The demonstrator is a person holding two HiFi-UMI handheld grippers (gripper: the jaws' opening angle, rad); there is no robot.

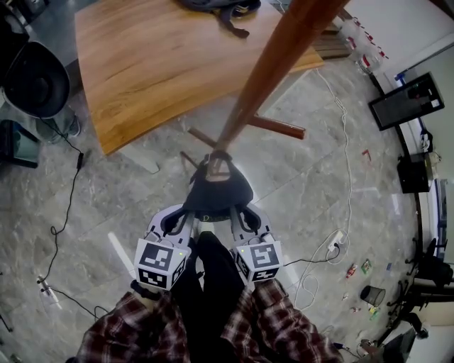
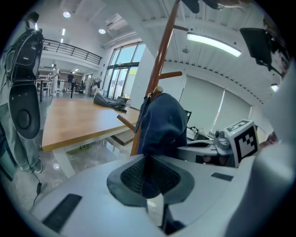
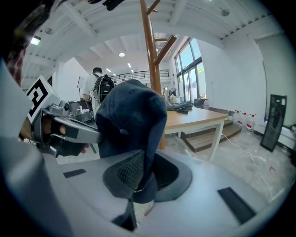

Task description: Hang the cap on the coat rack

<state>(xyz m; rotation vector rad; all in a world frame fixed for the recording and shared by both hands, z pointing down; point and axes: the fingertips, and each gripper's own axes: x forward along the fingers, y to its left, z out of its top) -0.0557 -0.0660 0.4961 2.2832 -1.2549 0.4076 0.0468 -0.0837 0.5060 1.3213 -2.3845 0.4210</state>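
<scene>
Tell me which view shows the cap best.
Right gripper view: the cap fills the centre, crown and pinched edge both clear. Left gripper view shows it too, partly overlapping the coat rack. Head view shows only a small dark shape from above.

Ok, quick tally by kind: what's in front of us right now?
cap: 1
rack: 1
table: 1
bag: 1
grippers: 2, left gripper and right gripper, both shut on the cap
Total: 6

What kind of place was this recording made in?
Probably an open office or lab hall: a large wooden table on a stone-tile floor strewn with cables, tall windows and a mezzanine railing.
</scene>
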